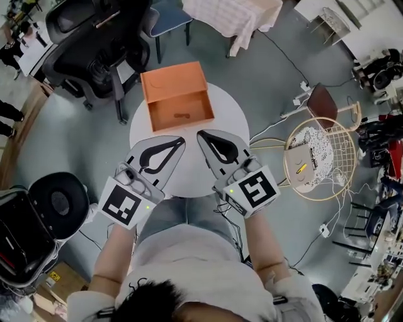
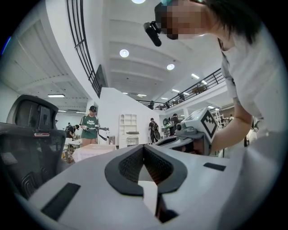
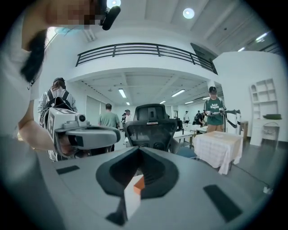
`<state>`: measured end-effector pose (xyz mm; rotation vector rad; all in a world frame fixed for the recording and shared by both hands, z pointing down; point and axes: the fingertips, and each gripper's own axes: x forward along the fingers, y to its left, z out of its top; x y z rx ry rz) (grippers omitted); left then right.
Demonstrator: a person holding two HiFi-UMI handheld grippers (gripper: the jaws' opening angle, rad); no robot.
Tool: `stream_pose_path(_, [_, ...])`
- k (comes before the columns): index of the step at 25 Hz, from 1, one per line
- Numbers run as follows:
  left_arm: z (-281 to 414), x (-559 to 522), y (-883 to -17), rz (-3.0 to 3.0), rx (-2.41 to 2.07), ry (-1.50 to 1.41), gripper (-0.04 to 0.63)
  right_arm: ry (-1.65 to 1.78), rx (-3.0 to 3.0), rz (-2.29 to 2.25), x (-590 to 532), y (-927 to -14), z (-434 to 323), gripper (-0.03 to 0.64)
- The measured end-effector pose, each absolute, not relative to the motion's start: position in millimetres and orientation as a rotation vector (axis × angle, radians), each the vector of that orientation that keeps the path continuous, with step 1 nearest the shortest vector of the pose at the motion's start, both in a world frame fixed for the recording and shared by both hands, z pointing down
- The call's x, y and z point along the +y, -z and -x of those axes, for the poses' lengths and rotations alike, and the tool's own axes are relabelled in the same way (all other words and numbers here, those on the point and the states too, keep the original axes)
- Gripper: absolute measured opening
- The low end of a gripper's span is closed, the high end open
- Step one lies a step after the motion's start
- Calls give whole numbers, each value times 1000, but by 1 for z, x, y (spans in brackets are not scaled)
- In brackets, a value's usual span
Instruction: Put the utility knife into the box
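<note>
An open orange box (image 1: 178, 94) stands at the far side of a round white table (image 1: 230, 113), its lid folded back. A small dark elongated thing (image 1: 182, 116), apparently the utility knife, lies on the box floor. My left gripper (image 1: 182, 141) and right gripper (image 1: 200, 134) hover side by side over the table's near half, tips pointing at the box, both shut and empty. In the left gripper view the left gripper's (image 2: 144, 146) jaws meet at the tip. The right gripper view shows the right gripper (image 3: 138, 148) the same way, with a sliver of the orange box (image 3: 139, 183) seen between the jaws.
Black office chairs (image 1: 94, 50) stand at the far left and a black stool (image 1: 60, 201) at the near left. A wire-frame chair (image 1: 318, 157) sits to the right, with cables on the floor. A cloth-covered table (image 1: 233, 16) is beyond the box. People stand in the background.
</note>
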<state>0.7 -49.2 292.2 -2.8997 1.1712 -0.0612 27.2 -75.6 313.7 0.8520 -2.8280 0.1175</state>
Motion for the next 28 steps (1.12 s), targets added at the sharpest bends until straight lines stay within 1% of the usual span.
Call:
stream_pose_path(10, [-15, -38, -279, 2915, 1089, 44, 9, -74, -2921, -932, -46, -274, -41, 8])
stream_pose_path(28, [-30, -22, -267, 2902, 1041, -9, 9, -17, -2975, -993, -23, -252, -53, 8])
